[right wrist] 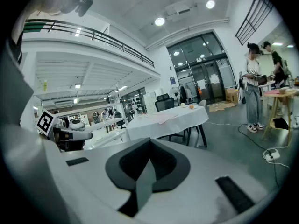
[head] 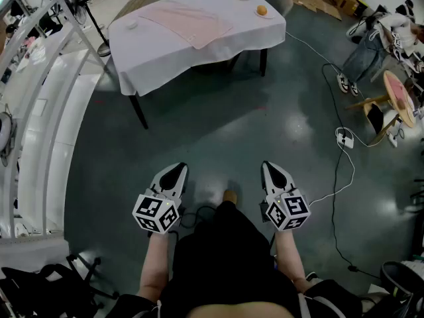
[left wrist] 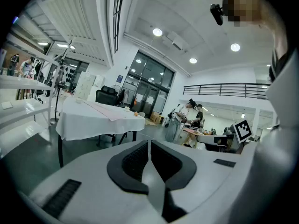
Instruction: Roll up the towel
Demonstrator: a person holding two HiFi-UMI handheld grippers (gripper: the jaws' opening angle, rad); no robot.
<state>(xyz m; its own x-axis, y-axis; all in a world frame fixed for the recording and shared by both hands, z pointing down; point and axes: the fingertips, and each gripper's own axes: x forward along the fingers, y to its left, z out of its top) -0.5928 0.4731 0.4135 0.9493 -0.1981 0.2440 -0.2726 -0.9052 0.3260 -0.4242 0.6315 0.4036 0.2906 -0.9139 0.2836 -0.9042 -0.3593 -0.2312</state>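
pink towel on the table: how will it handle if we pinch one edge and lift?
Probably floppy: the towel lies flat and thin, so a lifted edge would likely sag. Likely light for its area. It rests on a white tablecloth, so pushing it may bunch both.

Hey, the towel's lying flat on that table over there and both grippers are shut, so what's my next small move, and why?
Probably step toward the table first. The pink towel lies flat and unrolled on it, well away from the left gripper and right gripper, both with jaws shut on nothing, so neither can touch it yet.
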